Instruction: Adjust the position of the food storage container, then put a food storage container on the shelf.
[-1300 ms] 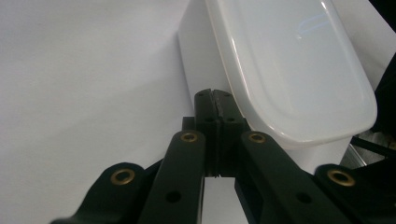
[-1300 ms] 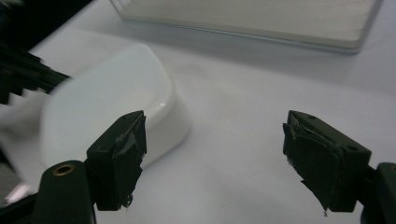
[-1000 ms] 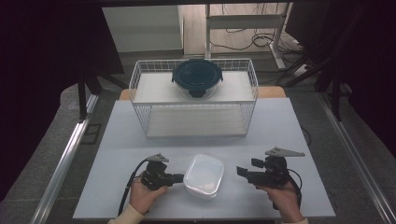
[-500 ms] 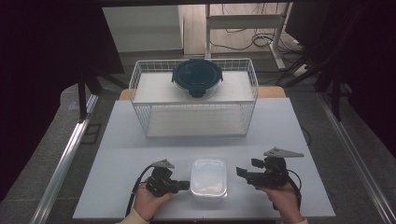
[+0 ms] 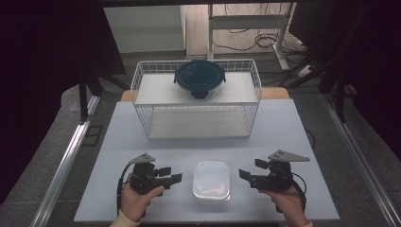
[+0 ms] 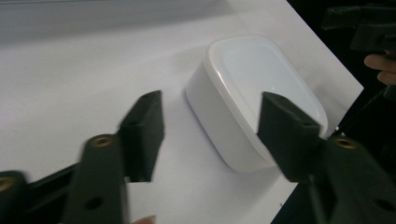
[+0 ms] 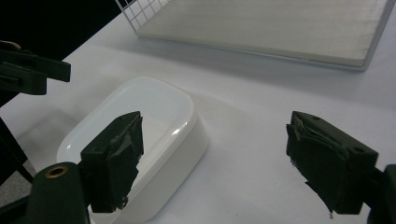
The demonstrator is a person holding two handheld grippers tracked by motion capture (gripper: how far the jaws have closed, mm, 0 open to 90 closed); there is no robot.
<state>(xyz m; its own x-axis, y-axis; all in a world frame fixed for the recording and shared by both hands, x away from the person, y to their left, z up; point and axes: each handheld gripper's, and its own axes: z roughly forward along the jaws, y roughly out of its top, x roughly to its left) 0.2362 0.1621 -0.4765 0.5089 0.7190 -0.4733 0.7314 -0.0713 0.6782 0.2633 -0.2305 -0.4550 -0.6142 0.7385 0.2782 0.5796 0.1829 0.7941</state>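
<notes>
- The white lidded container [image 5: 211, 181] sits flat near the front edge of the white table [image 5: 142, 137], between my two grippers and touching neither.
- My left gripper [image 5: 171, 176] is released, jaws spread, pointing at the container's left side; in the left gripper view the container [image 6: 254, 100] lies ahead and right of centre, so I'd swing the jaws right before closing in.
- My right gripper [image 5: 245, 176] is also released and holds nothing; in the right gripper view its left jaw overlaps the container [image 7: 137, 140], but the high view shows a gap.
- I judge the step in hand to be taking hold of the container, perhaps to carry it to the wire basket [image 5: 196, 101] where a dark round lidded bowl [image 5: 199, 78] sits on the top shelf.
- To do it well, I'd straddle one short wall with one jaw on either side, low, under the lid's rim.
- The smooth plastic looks slippery, so I'd close slowly and squarely, or it may skid towards the table's front edge.
</notes>
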